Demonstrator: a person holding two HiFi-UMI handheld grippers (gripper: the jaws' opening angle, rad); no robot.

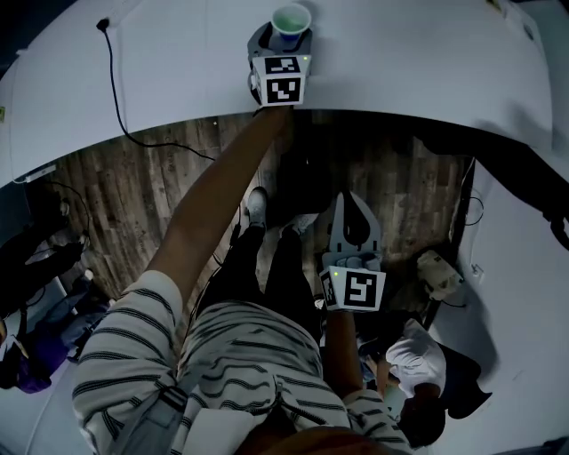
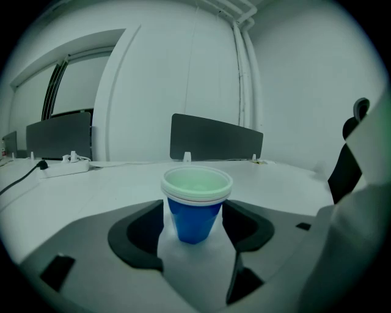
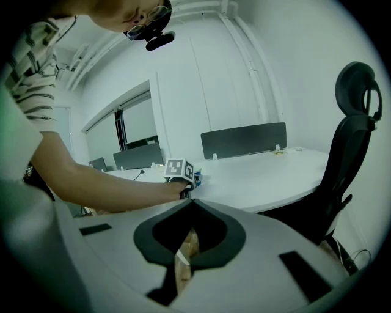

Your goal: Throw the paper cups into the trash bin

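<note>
In the head view, the left gripper reached out over the near edge of a white table. A blue paper cup stood upright on the table between its jaws. A black cable ran across the table well to the left. The right gripper hung nearer and to the right, over the wooden floor beside the person's legs, its jaws drawn to a point.

In the left gripper view, the jaws stood wide apart. The cup, with its white rim and pale inside, sat between the dark pads. Bare table showed on either side of its lower body, so nothing clamped it. The rim showed a double line. Farther back on the table were a dark desk partition and, to the left, a white power strip with a black lead.

In the right gripper view, the jaws met at their tips with nothing held, and only wooden floor showed through the gap behind them. Beyond them the person's bare arm stretched to the left gripper's marker cube at the table's edge. A black office chair stood at the right.
</note>
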